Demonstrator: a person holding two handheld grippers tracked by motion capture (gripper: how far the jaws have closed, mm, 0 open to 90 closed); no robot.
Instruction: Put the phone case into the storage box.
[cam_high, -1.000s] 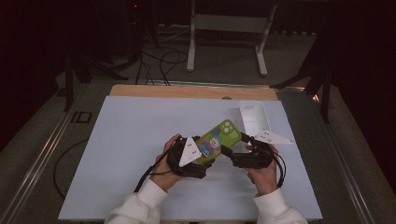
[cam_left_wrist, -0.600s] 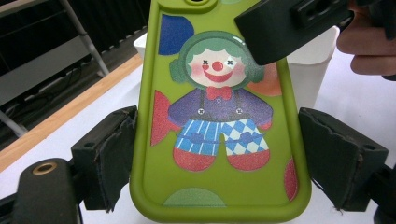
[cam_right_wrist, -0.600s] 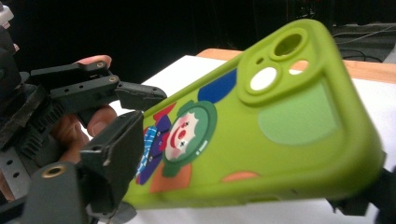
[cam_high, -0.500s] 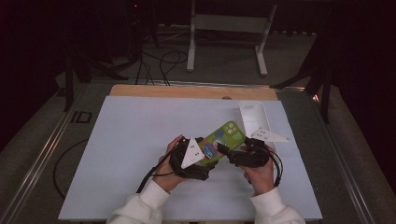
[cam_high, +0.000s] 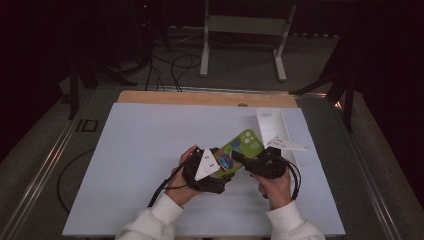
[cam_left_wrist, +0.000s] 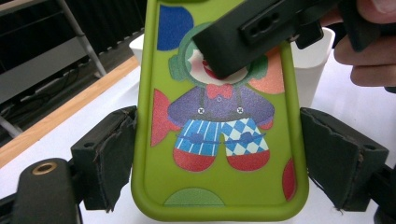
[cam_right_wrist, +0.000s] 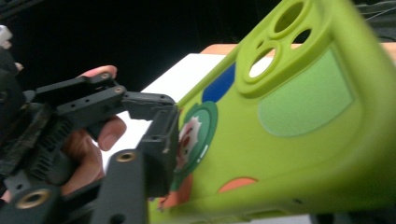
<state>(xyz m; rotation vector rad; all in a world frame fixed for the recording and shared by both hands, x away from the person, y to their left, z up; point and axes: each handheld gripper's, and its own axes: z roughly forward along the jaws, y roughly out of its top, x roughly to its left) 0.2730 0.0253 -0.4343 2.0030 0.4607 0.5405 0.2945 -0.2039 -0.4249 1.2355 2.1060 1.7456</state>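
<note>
A person seated at a white worktop (cam_high: 150, 150) holds a lime-green phone case (cam_high: 239, 148) between two hand-held grippers, above the worktop's right half. The left gripper (cam_high: 216, 172) has its fingers (cam_left_wrist: 109, 156) set wide against the long edges of the case near its lower end, one pad on each side, gripping it across its width. The printed clown figure on the case's back faces that gripper's camera. The right gripper (cam_high: 239, 159) comes in from the other side; its fingers have just been closing, with the case between them, and one finger (cam_right_wrist: 161, 140) lies against the printed face at the clown's head. Whether the opposite finger also presses the case is hard to tell from these angles. A white tray (cam_high: 272, 125) stands just beyond the case, near the worktop's far right edge.
</note>
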